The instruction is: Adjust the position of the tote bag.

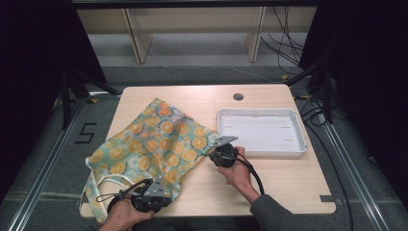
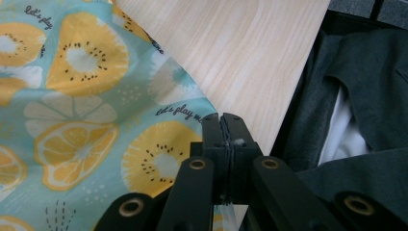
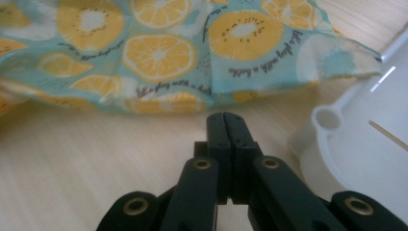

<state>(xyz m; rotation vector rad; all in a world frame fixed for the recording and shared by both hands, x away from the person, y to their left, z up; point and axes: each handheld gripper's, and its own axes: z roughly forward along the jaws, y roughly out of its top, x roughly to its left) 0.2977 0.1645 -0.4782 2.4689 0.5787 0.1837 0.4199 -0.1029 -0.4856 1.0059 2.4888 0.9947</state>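
We see our right gripper [image 3: 224,117] with its two black jaws pressed together, empty, over the pale wooden table [image 3: 86,159]. Just beyond lies the turquoise cloth bag printed with yellow fruit slices [image 3: 159,53]; a white plastic tray [image 3: 356,144] sits at right.

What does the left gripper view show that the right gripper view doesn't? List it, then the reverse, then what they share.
Left gripper view: the table's near edge and the person's grey jacket, with the left claw shut on the bag's edge.

Right gripper view: the white tray, with the right claw shut, short of the fabric.

Both: the fruit-print bag on the pale wooden table.
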